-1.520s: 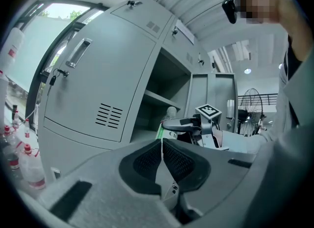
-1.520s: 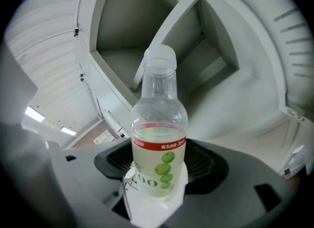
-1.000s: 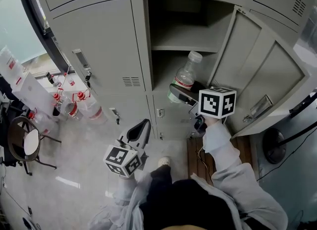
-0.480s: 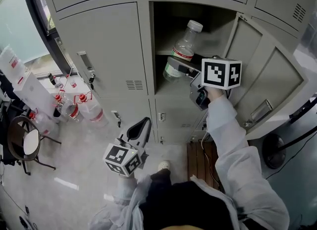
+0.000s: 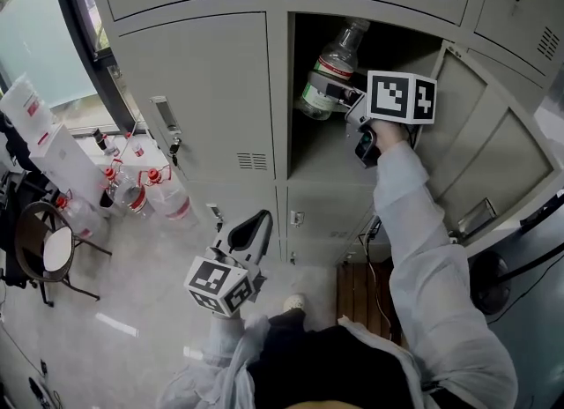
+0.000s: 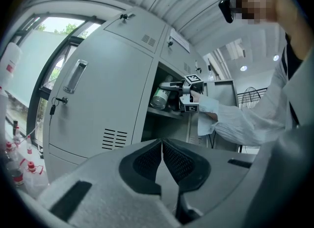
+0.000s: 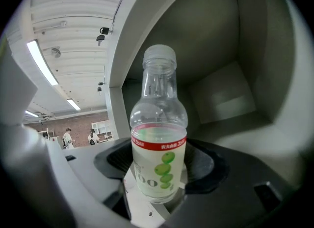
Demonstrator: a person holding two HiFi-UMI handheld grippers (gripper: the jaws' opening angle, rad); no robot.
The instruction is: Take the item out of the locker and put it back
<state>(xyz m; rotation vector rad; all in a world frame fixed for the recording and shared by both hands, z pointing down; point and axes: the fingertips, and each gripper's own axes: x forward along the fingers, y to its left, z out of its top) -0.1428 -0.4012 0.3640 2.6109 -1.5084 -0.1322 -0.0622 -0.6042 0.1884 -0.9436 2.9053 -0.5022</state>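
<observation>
Two tongs: the right tongs (image 5: 342, 94) pinch a clear bottle (image 5: 324, 77) at the open locker (image 5: 308, 147); the left tongs (image 5: 251, 231) are pressed together, empty, lower down

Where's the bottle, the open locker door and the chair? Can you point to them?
bottle (image 5: 324, 81): head view, on its label.
door (image 5: 493, 147): head view, middle of the open panel.
chair (image 5: 55, 253): head view, on its round seat.

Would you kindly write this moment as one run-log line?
right gripper: shut on bottle | bottle: at mouth of open locker | left gripper: shut, empty, held low
</observation>
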